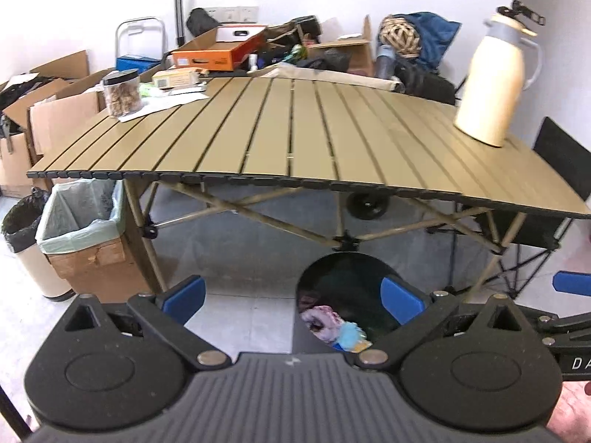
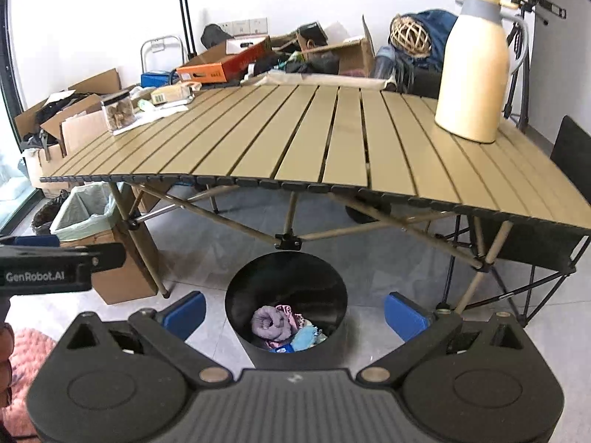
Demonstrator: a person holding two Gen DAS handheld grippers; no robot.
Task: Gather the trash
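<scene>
A round black bin (image 2: 286, 269) stands on the floor in front of the slatted table (image 2: 314, 140). Inside it lies crumpled trash (image 2: 271, 323): a purple wad, a light blue piece and pink scraps. The same bin (image 1: 343, 269) and its trash (image 1: 325, 321) show in the left wrist view. My right gripper (image 2: 294, 313) hovers above the bin, open, with nothing between its blue pads. My left gripper (image 1: 293, 301) is open too, held just left of the bin, its right pad over the bin's rim. The left gripper's body (image 2: 48, 264) juts in at the left of the right wrist view.
A cream jug (image 2: 474, 70) stands on the table's right side. A clear jar (image 2: 118, 110), papers and a small box (image 2: 171, 94) sit at its far left. A lined cardboard box (image 1: 88, 236) and a lined cylinder bin (image 1: 29, 243) stand left of the table. A black folding chair (image 2: 569, 192) is at right.
</scene>
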